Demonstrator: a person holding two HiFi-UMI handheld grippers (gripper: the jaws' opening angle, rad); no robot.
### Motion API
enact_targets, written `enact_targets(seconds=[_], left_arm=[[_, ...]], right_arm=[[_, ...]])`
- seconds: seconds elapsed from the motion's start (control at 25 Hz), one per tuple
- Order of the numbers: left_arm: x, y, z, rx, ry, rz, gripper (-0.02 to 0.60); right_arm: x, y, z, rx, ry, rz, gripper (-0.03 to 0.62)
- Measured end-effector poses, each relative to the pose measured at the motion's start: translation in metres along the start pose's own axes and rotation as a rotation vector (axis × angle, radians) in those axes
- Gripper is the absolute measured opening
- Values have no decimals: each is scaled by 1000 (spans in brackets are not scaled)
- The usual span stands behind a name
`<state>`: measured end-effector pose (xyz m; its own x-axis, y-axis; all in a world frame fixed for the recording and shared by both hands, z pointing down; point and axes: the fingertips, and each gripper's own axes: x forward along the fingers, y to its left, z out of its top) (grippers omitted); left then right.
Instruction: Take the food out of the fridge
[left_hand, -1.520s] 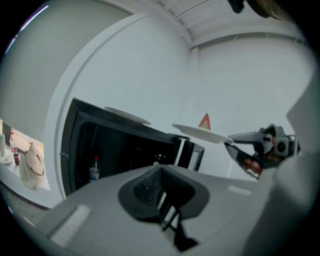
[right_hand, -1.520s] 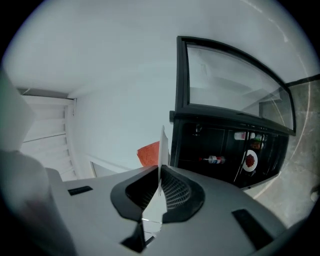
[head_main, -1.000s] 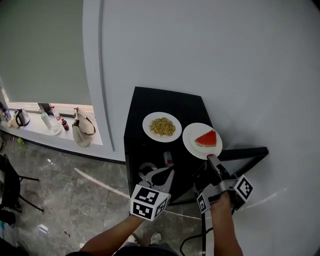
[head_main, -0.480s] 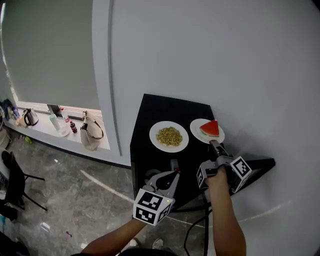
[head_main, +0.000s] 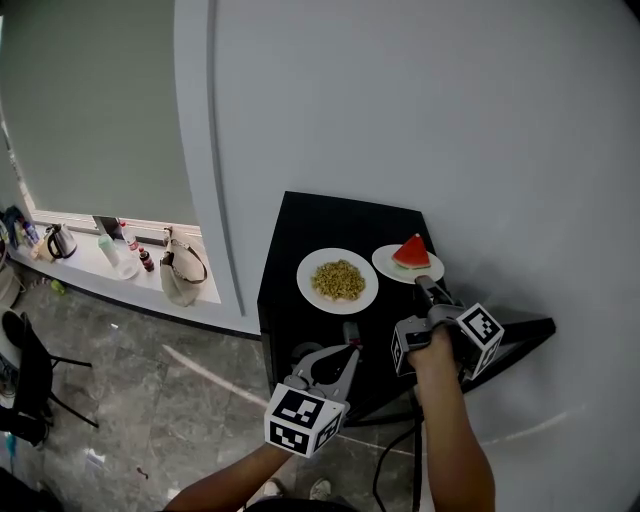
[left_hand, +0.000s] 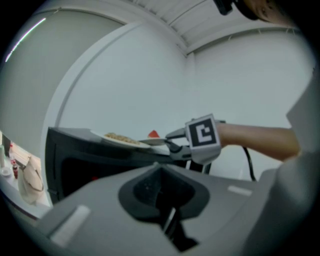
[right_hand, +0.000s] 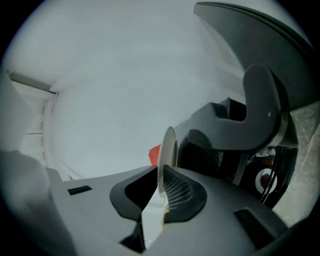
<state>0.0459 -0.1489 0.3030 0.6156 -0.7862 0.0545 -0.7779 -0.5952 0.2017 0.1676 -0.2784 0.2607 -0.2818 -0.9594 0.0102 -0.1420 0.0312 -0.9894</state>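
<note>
A black mini fridge (head_main: 340, 220) stands against the white wall with its door (head_main: 515, 328) swung open to the right. On its top sits a white plate of yellowish food (head_main: 337, 280) (left_hand: 120, 138). Beside it on the right is a white plate (head_main: 400, 267) (right_hand: 167, 150) with a red watermelon slice (head_main: 411, 251) (right_hand: 154, 154). My right gripper (head_main: 422, 283) (right_hand: 161, 190) (left_hand: 170, 142) grips this plate's near rim, and its jaws are opening with the rim between them. My left gripper (head_main: 348, 335) (left_hand: 160, 172) hangs in front of the fridge, shut and holding nothing.
A window sill at the left carries a kettle (head_main: 60, 240), small bottles (head_main: 125, 250) and a beige bag (head_main: 182, 268). A dark chair (head_main: 25, 375) stands on the grey marble floor. A black cable (head_main: 395, 465) trails under my right arm.
My right gripper has carried the watermelon plate away from me onto the fridge top, beside the other plate. My left gripper has stayed put.
</note>
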Motion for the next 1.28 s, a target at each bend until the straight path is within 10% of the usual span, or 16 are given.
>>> enact_targets(seconds=[0.72, 1.28], left_arm=[[-5, -8, -16, -16, 20, -19, -3], [-6, -10, -24, -36, 31, -26, -3]], right_arm=[[-28, -1, -18, -44, 98, -56, 187], [-25, -6, -26, -1049, 163, -206, 232]])
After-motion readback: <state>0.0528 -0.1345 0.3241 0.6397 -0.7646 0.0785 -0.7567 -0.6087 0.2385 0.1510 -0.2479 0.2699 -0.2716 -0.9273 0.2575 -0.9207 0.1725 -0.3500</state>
